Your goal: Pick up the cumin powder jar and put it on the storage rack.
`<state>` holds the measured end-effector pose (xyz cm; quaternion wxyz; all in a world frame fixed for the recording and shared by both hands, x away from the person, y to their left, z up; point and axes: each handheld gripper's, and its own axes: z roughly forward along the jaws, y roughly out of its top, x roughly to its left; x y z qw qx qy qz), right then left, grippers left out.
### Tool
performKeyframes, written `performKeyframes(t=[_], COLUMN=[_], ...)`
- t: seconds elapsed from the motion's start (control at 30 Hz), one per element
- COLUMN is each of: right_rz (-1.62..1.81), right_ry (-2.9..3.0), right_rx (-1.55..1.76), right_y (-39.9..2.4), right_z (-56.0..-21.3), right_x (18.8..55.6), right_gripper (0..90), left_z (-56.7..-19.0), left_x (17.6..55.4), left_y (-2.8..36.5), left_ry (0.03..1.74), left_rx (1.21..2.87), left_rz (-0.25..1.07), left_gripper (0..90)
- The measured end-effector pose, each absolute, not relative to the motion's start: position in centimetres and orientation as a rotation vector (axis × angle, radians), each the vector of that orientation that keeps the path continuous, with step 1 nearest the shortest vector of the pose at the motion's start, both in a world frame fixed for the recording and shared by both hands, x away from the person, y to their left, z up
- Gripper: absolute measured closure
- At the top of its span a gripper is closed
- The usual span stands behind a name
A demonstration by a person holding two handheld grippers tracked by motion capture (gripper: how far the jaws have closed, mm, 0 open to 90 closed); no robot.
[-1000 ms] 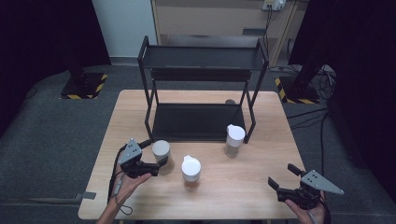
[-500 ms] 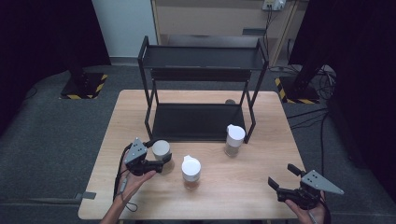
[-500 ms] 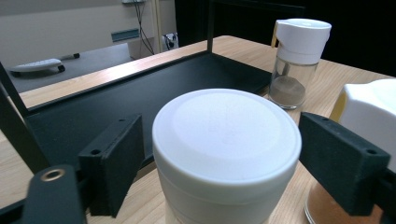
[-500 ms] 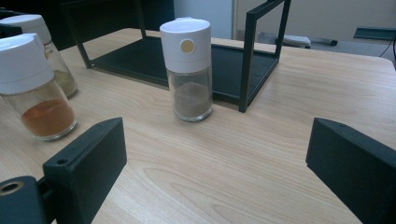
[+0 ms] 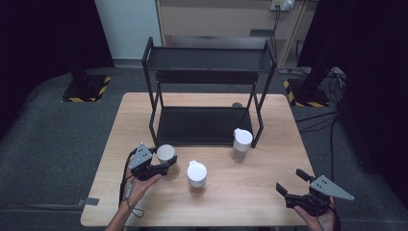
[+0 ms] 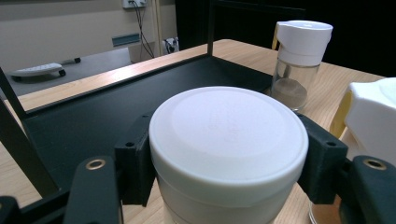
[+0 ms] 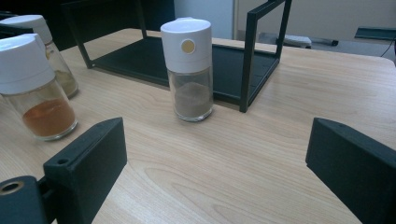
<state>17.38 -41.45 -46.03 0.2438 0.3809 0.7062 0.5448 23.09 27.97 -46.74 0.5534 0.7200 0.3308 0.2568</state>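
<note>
Left tongs (image 5: 169, 165) pinched the white-lidded jar (image 6: 228, 140), having just closed; its contents were hidden. Right tongs (image 5: 291, 184), at five o'clock on the surface (image 5: 250, 202), stood spread, empty.

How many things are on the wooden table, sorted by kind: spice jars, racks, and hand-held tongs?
White-lidded glass spice jars: 3 (one in the left tongs, one with orange powder, one with brownish powder by the rack's front leg)
Black metal two-shelf rack: 1
Black hand-held tongs: 2 (left tongs, right tongs)
Total: 6

Bright tabletop, dark surroundings, soft focus
</note>
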Motion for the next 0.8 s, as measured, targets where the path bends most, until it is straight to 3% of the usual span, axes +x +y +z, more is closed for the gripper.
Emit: performKeyframes(t=[0.8], right_rz=[1.489], right_ry=[1.928], right_rx=[1.036], right_y=[-41.5], right_z=[-46.0], right_x=[17.4], right_gripper=[5.5], left_z=[-44.3], left_x=[23.7], left_y=[28.1], left_ry=[0.798], left_rx=[1.695], left_rz=[0.608], left_gripper=[32.4])
